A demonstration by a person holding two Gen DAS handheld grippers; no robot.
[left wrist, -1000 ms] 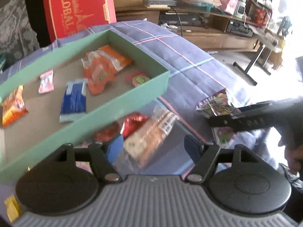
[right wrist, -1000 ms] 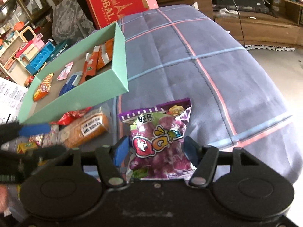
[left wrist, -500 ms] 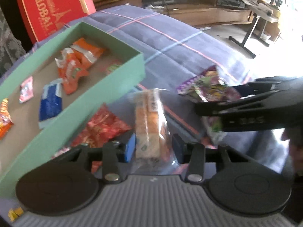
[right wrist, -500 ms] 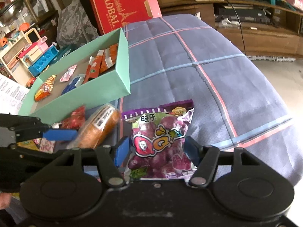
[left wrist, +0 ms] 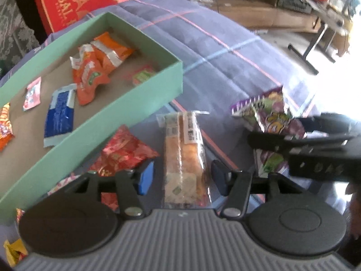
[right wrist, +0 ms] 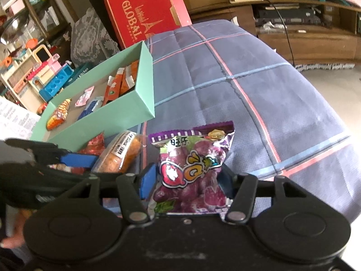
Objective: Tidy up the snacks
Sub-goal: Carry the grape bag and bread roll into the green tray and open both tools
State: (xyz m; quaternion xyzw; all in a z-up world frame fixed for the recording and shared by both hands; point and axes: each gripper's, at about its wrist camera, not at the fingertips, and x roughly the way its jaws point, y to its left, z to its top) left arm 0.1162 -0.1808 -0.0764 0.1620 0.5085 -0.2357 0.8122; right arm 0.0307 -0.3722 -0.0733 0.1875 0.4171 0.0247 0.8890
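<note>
Left gripper (left wrist: 182,178) fingers stood apart, released, straddling the bread packet (left wrist: 183,153) on the blue cloth; green box (left wrist: 126,110) lay ahead-left of them. Right gripper (right wrist: 187,180) fingers flanked the purple candy bag (right wrist: 191,169); whether they clamped it, cannot tell.

Daylight was strong, with soft and blurred pictures.
Glare washed out the floor (left wrist: 338,72) at right (left wrist view); fisheye bent the edges, and the red box (right wrist: 144,11) looked slightly soft.
</note>
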